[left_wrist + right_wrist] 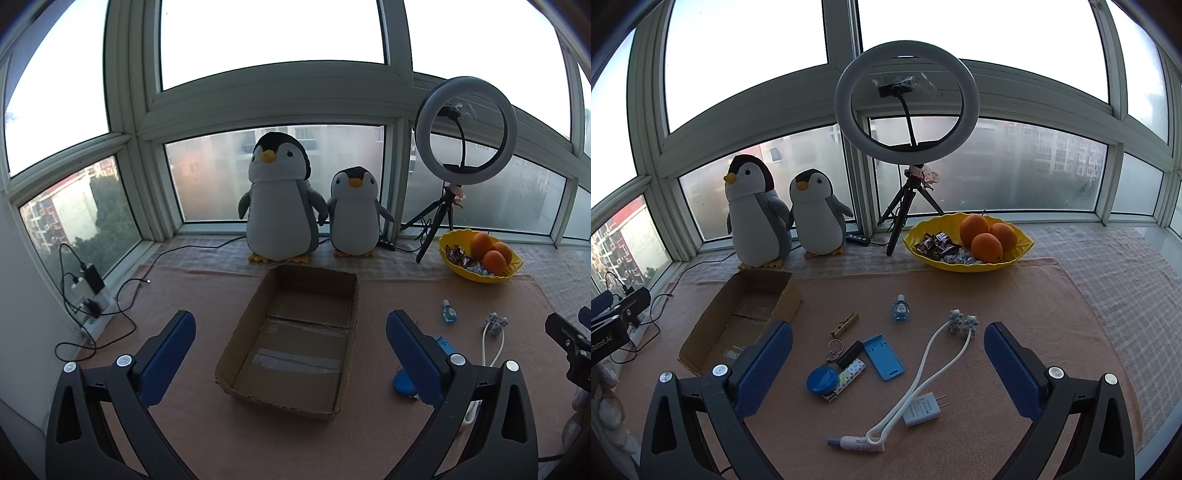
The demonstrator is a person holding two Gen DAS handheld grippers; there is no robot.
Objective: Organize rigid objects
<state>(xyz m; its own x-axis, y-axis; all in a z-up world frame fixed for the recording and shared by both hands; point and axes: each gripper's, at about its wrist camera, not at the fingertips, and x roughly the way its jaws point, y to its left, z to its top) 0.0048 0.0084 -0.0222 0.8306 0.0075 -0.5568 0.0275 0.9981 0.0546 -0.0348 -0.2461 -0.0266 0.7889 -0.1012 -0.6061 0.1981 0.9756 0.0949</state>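
Here, a peach-covered surface (pixel 1015 295) below the window. Open cardboard box (pixel 295 332) at centre-left, holding nothing. Two plush penguins (pixel 280 199) behind, ring light (pixel 907 99) and yellow fruit bowl (pixel 1023 243) to their right. Left gripper (pixel 291 343) above the box, jaws spread, gripping nothing. Right gripper (pixel 888 354) over the loose items, jaws likewise spread wide. Scattered right of the box: white massager cable (pixel 923 369), white plug adapter (pixel 921 408), blue phone stand (pixel 884 356), round blue case (pixel 820 380), small blue bottle (pixel 900 308), wooden clothespin (pixel 845 324).
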